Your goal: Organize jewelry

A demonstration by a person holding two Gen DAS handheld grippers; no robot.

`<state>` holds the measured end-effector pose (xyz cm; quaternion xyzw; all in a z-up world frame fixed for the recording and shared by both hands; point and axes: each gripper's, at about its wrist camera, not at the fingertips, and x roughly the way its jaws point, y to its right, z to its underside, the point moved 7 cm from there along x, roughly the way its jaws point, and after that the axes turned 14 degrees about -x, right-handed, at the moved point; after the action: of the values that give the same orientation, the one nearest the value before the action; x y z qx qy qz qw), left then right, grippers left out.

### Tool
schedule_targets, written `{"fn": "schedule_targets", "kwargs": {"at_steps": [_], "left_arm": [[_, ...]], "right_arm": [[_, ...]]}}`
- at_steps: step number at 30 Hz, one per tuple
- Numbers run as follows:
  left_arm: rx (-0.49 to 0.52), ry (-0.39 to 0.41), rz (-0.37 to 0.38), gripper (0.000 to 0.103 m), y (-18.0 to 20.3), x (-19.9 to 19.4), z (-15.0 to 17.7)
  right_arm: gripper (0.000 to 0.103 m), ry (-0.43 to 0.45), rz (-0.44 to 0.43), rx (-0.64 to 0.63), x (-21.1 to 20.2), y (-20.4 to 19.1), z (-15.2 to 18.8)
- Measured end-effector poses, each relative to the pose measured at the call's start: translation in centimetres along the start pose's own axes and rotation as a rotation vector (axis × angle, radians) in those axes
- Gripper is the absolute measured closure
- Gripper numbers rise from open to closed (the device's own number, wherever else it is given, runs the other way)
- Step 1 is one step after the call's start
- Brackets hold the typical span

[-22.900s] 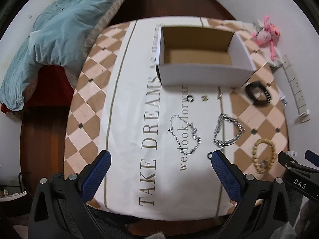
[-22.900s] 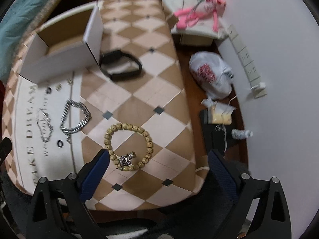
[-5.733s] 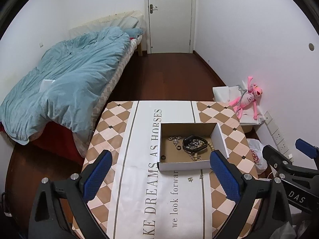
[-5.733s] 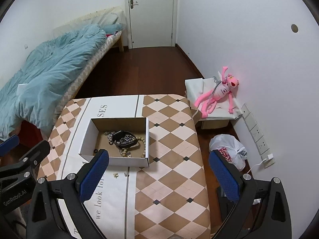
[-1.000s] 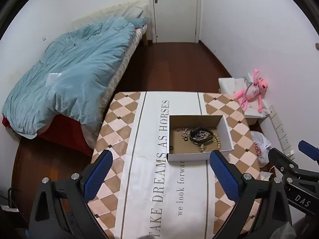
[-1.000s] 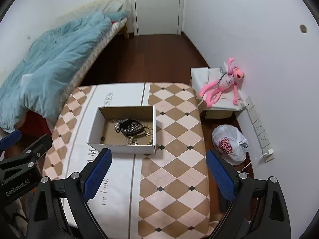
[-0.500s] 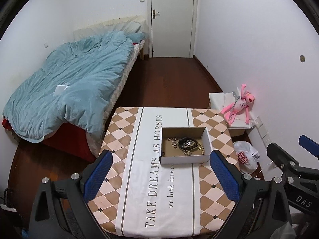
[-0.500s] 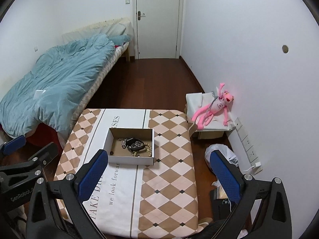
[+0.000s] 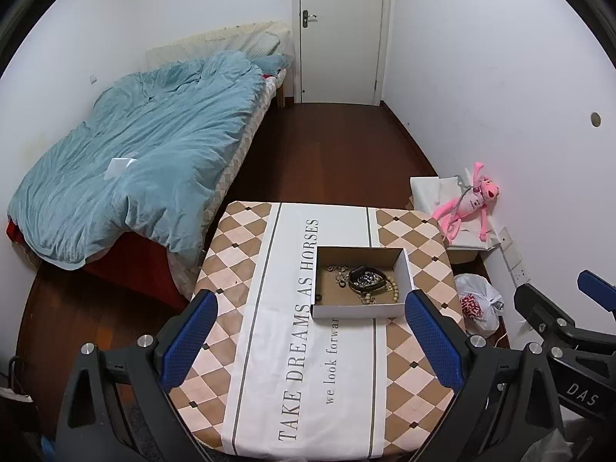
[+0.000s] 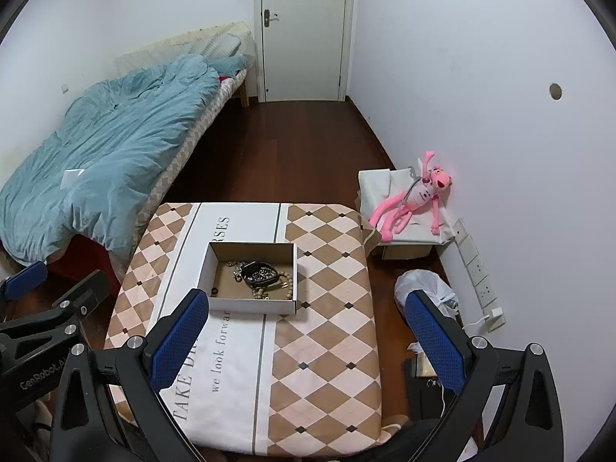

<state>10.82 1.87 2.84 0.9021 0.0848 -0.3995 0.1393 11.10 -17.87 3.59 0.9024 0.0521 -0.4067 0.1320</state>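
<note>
A white cardboard box point(image 9: 362, 311) point(image 10: 252, 305) stands on the checked table point(image 9: 246, 227) point(image 10: 327, 323). Inside it lie a black bracelet point(image 9: 365, 280) point(image 10: 261, 275), a wooden bead bracelet point(image 9: 390, 288) point(image 10: 287, 283), silver chains point(image 9: 338, 272) point(image 10: 235, 271) and a small dark ring point(image 10: 214, 291). My left gripper point(image 9: 312, 340) is open and empty, held high and well back from the box. My right gripper point(image 10: 308, 340) is open and empty, also high above the table's near part.
A bed with a blue duvet point(image 9: 142, 161) stands left of the table. A pink plush toy point(image 10: 415, 196) lies on a white box by the right wall. A white plastic bag point(image 10: 423, 288) sits on the floor. A closed door point(image 9: 340, 30) is at the back.
Both grippers have risen and pulled back from the table, so the box looks smaller and more of the room shows. Both stay open and empty.
</note>
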Motion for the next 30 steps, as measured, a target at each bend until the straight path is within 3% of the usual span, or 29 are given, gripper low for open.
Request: {"fn": "schedule_targets", "kwargs": {"at_steps": [15,30], "left_arm": [[0.009,-0.096,-0.06,0.004,0.0,6.2,-0.9],[0.005,-0.181,-0.07,0.004,0.3,8.6,-1.1]], "right_arm": [[0.0,-0.082,0.002,-0.018,6.4,-0.2,-1.7],[0.0,-0.168,-0.029,-0.027,9.8,0.1,-2.1]]}}
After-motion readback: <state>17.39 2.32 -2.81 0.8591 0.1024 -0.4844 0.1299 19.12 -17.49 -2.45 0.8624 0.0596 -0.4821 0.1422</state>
